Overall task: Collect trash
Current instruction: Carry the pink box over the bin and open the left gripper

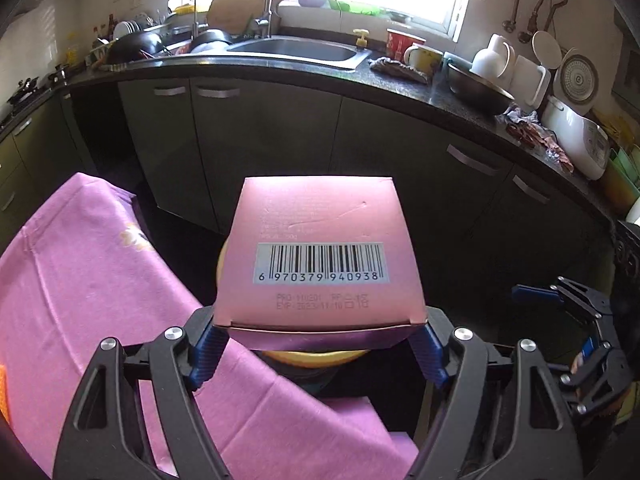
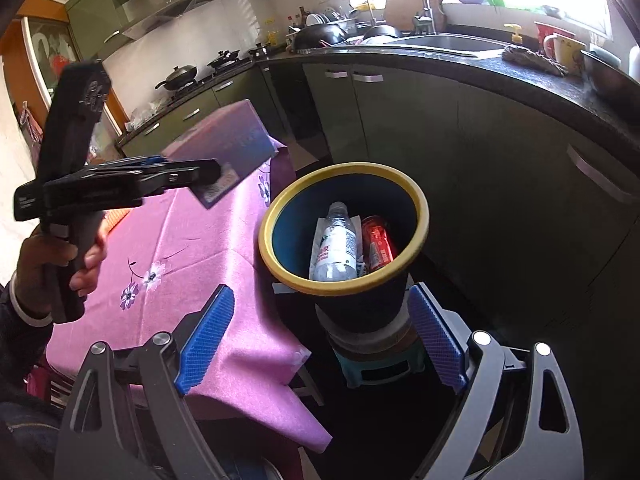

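My left gripper is shut on a pink cardboard box with a barcode, held in the air above the table's edge; the box hides most of the bin, whose yellow rim shows under it. In the right wrist view the same box hangs in the left gripper over the table, left of the bin. The dark trash bin with a yellow rim stands on a small stool and holds a plastic bottle and a red can. My right gripper is open and empty, just in front of the bin.
A table with a pink flowered cloth is left of the bin. Green cabinets and a dark counter with a sink, bowls, cups and a rice cooker run behind. The right gripper shows at right in the left wrist view.
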The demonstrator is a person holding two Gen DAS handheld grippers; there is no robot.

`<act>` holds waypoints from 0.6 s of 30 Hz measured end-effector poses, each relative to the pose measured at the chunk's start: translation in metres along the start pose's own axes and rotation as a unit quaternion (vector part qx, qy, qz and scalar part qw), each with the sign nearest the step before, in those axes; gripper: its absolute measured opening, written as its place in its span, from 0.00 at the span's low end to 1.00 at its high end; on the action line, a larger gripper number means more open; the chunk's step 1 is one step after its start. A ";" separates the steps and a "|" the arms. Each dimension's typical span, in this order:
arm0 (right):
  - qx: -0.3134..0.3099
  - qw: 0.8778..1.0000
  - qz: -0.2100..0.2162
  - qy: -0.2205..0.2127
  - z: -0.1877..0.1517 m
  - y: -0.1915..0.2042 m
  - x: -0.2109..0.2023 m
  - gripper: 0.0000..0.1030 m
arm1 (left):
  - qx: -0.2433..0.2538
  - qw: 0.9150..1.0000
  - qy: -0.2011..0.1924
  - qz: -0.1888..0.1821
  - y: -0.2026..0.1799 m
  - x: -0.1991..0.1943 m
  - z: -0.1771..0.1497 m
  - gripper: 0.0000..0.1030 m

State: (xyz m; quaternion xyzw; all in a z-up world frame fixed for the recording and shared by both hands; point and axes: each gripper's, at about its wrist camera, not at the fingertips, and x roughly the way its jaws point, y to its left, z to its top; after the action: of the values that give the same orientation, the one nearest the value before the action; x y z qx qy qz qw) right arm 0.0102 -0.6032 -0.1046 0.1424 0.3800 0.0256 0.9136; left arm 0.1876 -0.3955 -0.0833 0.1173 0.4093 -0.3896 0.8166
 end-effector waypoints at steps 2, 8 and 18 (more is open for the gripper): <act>0.011 1.000 -0.002 -0.002 -0.002 -0.011 -0.003 0.85 | -0.005 1.000 0.014 -0.006 -0.007 0.027 0.009 0.72; 0.031 1.000 -0.004 -0.001 -0.010 -0.030 -0.007 0.85 | -0.012 0.999 0.047 -0.003 -0.022 0.094 0.028 0.78; 0.041 0.999 0.004 0.004 -0.017 -0.034 -0.006 0.86 | -0.021 1.000 -0.016 -0.003 -0.008 0.024 0.014 0.88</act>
State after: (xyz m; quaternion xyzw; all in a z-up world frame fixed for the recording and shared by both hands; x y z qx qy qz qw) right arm -0.0086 -0.6321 -0.1213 0.1811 0.3841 0.0146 0.9053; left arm 0.1987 -0.4212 -0.0913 0.0924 0.4050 -0.3850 0.8242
